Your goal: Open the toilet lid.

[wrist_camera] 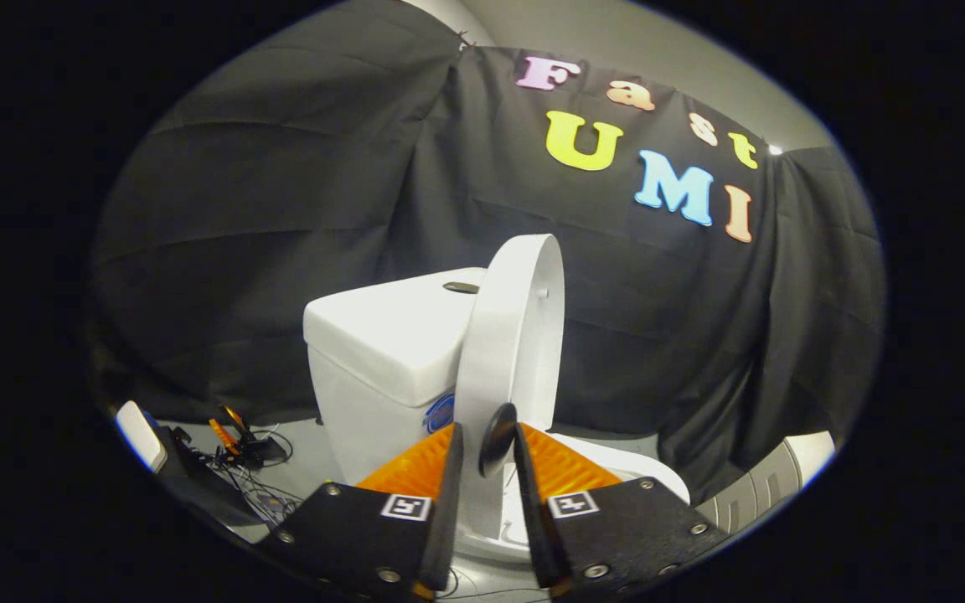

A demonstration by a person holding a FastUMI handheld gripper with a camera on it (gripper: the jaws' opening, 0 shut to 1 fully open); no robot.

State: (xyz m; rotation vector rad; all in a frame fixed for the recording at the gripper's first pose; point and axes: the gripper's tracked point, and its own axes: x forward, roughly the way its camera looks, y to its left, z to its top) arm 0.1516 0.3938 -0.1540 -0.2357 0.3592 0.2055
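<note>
Toilet lid [509, 335] stands raised, near upright, seen almost edge-on, its back leaning toward the white tank [382, 352] at left and far. A small dark oval knob [495, 437] sits on the lid's near face, low down. Gripper [487, 469] comes in from the near side; its two dark fingers [447, 511] stand either side of the lid's lower edge with a narrow gap between them, the knob sitting at that gap just above the tips. Whether the fingers actually press the lid or the knob is hard to make out, as the lid's edge fills the gap and hides the contact. Orange ribbed panels [415, 469] flank the fingers, part hidden by the black plates with square markers. Toilet bowl rim [633, 465] shows to the right beyond the fingers; its near part is covered by the gripper body. A dark flush button [460, 287] lies on the tank top, part hidden by the lid. Far left on the floor: tangled cables and orange-handled tools [235, 448], too small to tell apart.
</note>
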